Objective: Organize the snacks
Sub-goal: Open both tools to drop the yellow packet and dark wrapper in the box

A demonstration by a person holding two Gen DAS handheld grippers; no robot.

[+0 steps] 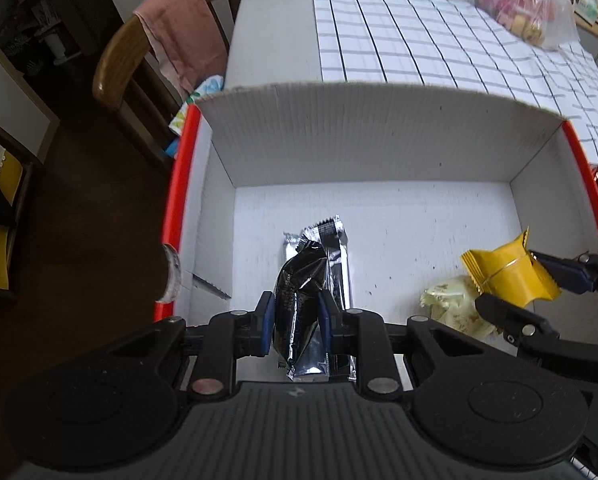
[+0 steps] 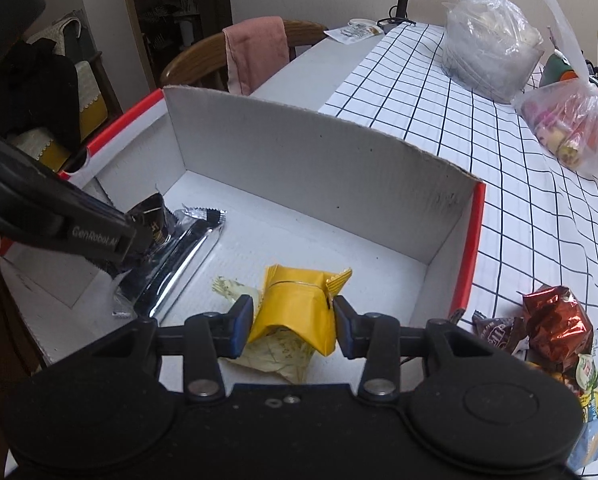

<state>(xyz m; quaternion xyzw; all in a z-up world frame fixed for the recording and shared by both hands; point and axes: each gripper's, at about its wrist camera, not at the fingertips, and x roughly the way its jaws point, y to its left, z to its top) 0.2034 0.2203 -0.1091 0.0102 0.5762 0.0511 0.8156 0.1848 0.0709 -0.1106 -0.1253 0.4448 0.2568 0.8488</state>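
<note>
Left hand-held gripper (image 1: 295, 322): jaws narrow, blue pads pressed on a black foil snack packet (image 1: 299, 300), held low inside the box over its floor.
Silver wrapper (image 1: 337, 256): a long silver-and-black bar lying flat on the box floor, just beside and partly under the black packet.
Right hand-held gripper (image 2: 293, 326): jaws around a yellow snack packet (image 2: 299, 308); the left pad touches it, while the right pad looks just clear of its side, so a firm grip cannot be told.
Pale wrapper (image 2: 275, 354): cream packet on the box floor, under the yellow one.
Box (image 2: 299, 160): white cardboard, red-edged side walls, open top, standing on the counter (image 2: 519, 208) with its checked cloth.
Loose snacks (image 2: 555, 324): red-brown foil packets on the counter just outside the box's right wall.
Clear bags (image 2: 571, 124): well beyond the box on the cloth.
Chair (image 1: 139, 52): wooden, pink cloth over its back, beside the counter.
</note>
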